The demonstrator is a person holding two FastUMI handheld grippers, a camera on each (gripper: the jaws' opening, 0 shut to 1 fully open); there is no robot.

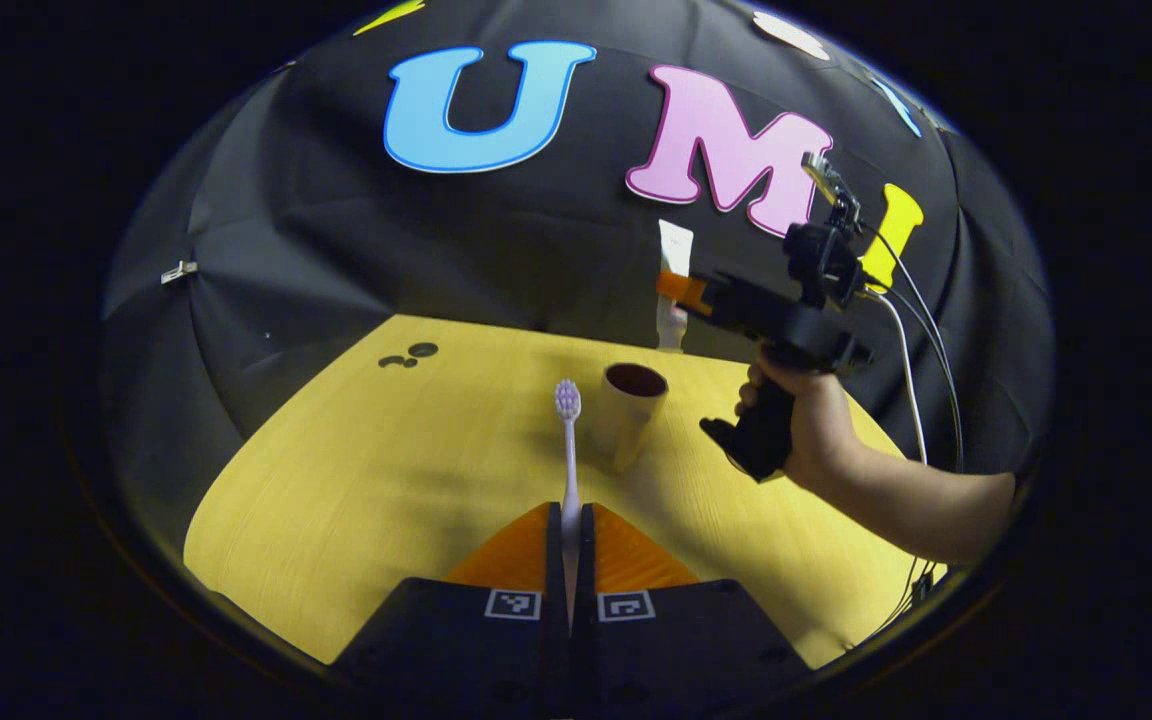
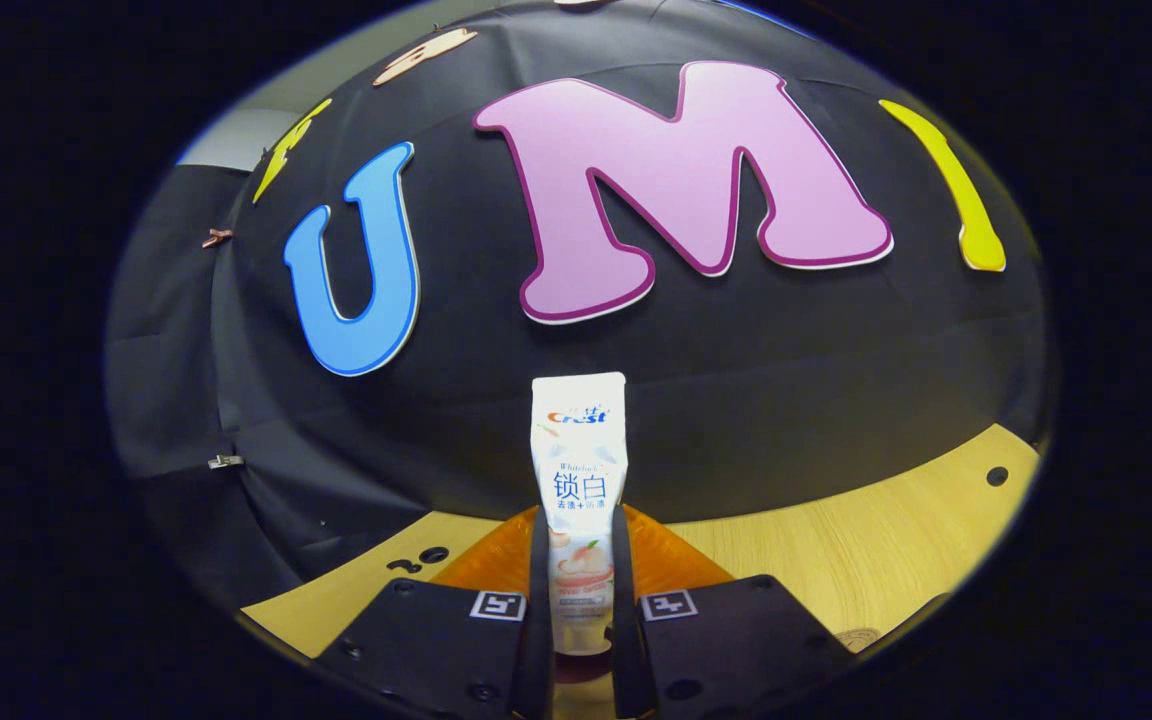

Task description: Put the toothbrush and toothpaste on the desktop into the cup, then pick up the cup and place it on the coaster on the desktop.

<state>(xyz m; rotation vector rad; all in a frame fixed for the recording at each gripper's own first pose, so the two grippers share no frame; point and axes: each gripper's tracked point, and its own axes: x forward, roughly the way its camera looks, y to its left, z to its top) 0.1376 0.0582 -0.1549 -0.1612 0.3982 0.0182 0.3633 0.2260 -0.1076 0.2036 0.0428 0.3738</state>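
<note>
In the left gripper view my left gripper is shut on the white handle of a toothbrush, whose purple bristles point away from me above the yellow desktop. Just right of the brush head stands a beige cup with a dark inside. A hand holds my right gripper above and behind the cup, shut on an upright white toothpaste tube. In the right gripper view the toothpaste tube stands between the fingers of my right gripper. A dark red patch, perhaps the cup's inside, lies under the tube's lower end.
Small dark holes mark the desktop's far left part. The person's forearm and cables cross the right side. A round patterned edge, possibly the coaster, lies low on the wooden desktop in the right gripper view.
</note>
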